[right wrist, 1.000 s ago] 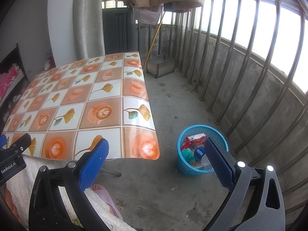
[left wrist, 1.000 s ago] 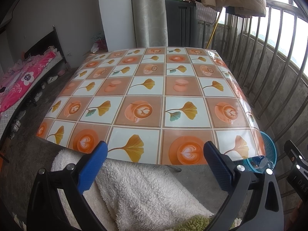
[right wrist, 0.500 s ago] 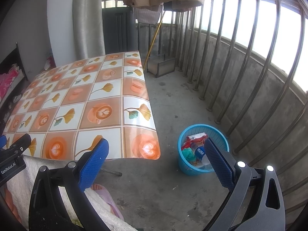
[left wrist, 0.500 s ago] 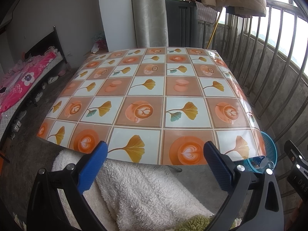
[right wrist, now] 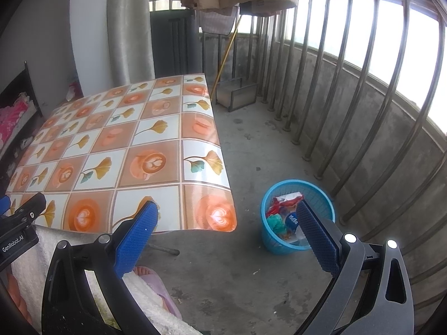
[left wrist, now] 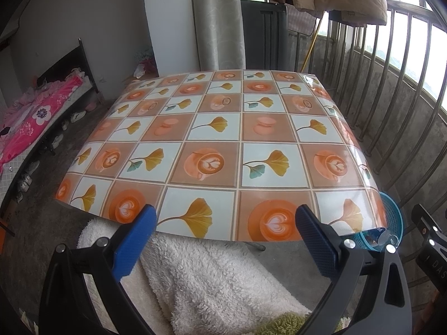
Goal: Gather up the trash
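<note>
Only right view shows trash (right wrist: 285, 217).

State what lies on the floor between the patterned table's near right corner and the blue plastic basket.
Only bare concrete floor, seen in the right wrist view, separates the patterned table from the blue plastic basket.

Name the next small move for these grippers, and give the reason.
Probably none beyond a last look, then stop. The table shows only its patterned cloth, wrappers already lie in the blue basket on the floor, and both the left gripper and right gripper stand open, holding nothing.
</note>
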Demonstrator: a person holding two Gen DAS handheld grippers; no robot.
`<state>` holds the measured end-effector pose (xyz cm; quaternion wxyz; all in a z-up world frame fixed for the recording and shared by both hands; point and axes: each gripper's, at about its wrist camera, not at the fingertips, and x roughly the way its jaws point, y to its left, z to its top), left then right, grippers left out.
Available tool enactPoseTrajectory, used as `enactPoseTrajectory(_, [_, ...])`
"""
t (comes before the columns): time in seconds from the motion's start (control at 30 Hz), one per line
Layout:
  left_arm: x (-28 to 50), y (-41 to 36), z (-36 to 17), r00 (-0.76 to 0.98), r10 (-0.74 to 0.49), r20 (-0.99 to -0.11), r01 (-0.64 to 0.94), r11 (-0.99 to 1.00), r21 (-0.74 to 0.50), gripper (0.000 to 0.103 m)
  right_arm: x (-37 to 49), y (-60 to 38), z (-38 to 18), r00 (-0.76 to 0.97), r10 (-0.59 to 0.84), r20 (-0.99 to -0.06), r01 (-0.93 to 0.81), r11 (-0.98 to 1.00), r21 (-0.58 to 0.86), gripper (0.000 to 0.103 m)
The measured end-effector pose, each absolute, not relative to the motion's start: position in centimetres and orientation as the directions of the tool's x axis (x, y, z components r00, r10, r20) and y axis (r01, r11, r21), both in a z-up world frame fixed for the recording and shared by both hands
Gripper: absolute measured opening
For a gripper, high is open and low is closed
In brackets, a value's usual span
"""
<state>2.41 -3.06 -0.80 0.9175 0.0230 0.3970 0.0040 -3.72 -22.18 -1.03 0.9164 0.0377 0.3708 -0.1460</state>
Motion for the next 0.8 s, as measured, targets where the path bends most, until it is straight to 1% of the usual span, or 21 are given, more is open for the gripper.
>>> enactPoseTrajectory(0.8, [2.36,-3.14,-0.89,0.684,0.026,-0.729,0.011,0.999,0.046,0.097,-3.79,-22.19,-1.05,0.681,-0.236,-0.693,0.298,0.954,-0.032,0.095])
